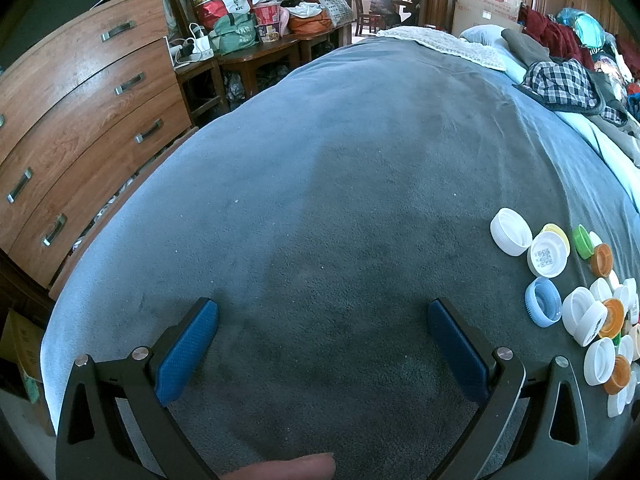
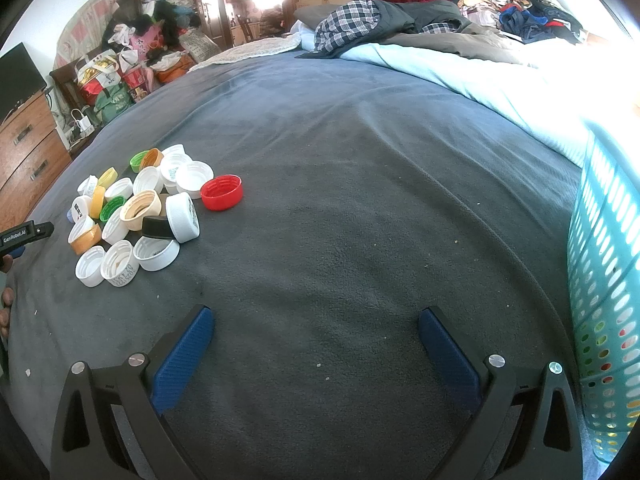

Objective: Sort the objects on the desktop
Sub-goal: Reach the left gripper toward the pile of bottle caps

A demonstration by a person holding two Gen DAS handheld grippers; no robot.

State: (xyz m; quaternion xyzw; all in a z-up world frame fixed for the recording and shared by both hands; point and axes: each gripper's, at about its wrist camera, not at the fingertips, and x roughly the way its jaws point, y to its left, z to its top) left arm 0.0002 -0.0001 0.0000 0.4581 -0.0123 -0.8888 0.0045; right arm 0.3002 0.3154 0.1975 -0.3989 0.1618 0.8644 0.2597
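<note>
A heap of bottle caps lies on the grey-blue blanket, mostly white with some orange, green and yellow ones. A red cap sits at its right edge and a black cap lies within it. The left wrist view has the same heap at the far right, with a light blue cap nearest. My left gripper is open over bare blanket, left of the heap. My right gripper is open over bare blanket, right of and nearer than the heap. Neither holds anything.
A turquoise perforated basket stands at the right edge of the bed. Clothes and a plaid shirt are piled at the far side. A wooden chest of drawers stands left of the bed, with bags heaped beyond it.
</note>
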